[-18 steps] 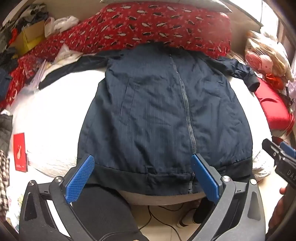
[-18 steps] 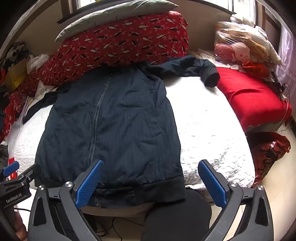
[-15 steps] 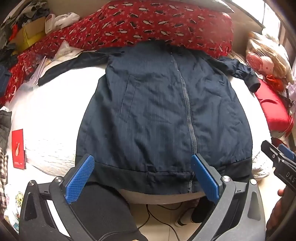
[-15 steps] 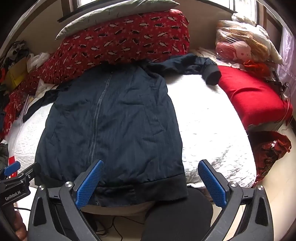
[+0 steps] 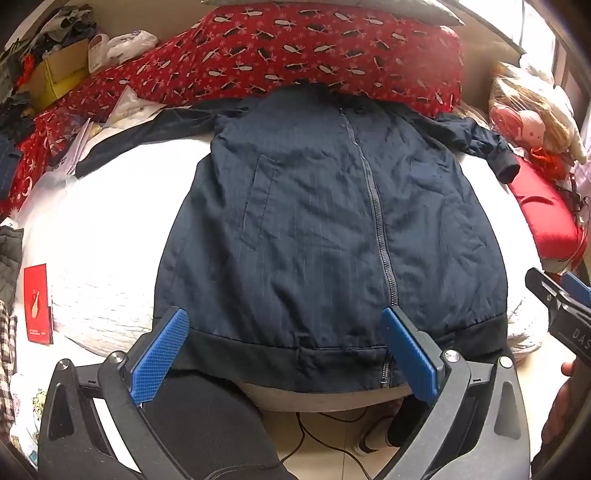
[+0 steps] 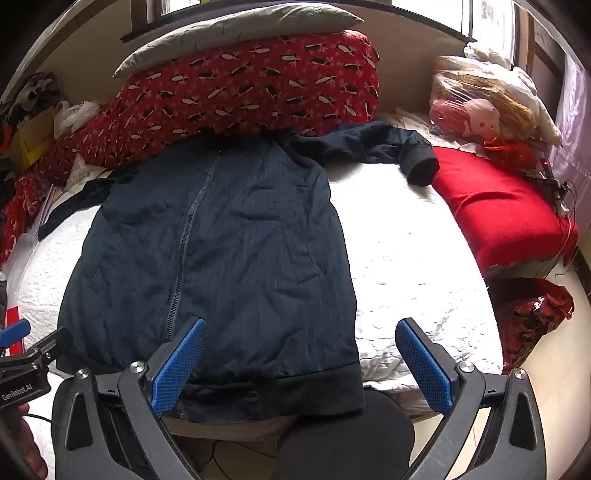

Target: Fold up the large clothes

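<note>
Dark navy zip-up jacket (image 5: 325,236) spread flat, front up, zipper (image 5: 375,206) done up, on a white quilted bed (image 5: 99,236). Collar end tucked against the big red patterned pillow (image 5: 295,51) at the far side, black ribbed hem (image 5: 295,354) hanging just over the near edge of the bed. One sleeve stretched out toward the left, the other bent off to the right with its black cuff (image 6: 421,168) lying just beside a plain red cushion (image 6: 506,206).

Left claw (image 5: 284,354) hovering right at the hem, blue pads spread wide, gripping nothing, roughly straddling the left half of the hem with the zipper bottom next to its right pad. Right claw (image 6: 301,363) also spread wide and empty, left pad over the jacket's lower right part, right pad over bare white bedding, so the jacket's right hem corner sits between the fingers. Can't tell if either actually touches the fabric.

Further out: grey pillow (image 6: 236,31) stacked on the red one, plush toys (image 6: 480,110) in the far right corner, a red booklet (image 5: 37,302) on the left, and a cardboard box (image 5: 55,74) with clutter far left.
</note>
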Available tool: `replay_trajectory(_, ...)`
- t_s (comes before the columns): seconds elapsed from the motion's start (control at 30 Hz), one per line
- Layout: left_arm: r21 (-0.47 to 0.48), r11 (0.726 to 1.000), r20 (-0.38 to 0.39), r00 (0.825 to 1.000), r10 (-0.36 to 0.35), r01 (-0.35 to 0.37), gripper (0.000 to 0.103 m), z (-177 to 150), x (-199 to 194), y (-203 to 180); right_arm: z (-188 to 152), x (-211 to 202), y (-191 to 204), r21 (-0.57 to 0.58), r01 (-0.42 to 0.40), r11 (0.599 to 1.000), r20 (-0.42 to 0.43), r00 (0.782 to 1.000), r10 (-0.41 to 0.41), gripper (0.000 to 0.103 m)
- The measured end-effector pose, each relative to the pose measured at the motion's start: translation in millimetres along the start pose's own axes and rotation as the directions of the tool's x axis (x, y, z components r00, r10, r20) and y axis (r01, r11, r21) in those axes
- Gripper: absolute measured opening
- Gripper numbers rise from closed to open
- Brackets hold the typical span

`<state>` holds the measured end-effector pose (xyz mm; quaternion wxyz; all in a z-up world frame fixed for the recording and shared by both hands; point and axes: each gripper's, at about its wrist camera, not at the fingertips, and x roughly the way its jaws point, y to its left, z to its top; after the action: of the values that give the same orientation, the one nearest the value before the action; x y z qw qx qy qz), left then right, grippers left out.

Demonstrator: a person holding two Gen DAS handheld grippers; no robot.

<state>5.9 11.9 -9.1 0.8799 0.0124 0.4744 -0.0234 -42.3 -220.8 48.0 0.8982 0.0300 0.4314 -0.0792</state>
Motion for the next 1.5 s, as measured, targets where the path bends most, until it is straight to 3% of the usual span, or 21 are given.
replay_trajectory(0.43, -0.021, 0.999, 0.008, 0.999, -0.037, 0.037, 0.103, 2.6, 5.2, 2.7, 5.9, 6.4, 7.9, -0.016, -0.008, 1.0, -0.007, 1.0, 0.008, 0.102)
replay_trajectory(1.5, -0.003, 1.0, -0.02, 1.0, 0.012, -0.012, 0.103, 8.2, 11.2, -0.1, 9.2, 14.1, -7.6, -0.006, -0.023, 1.0, -0.011, 1.0, 0.023, 0.102)
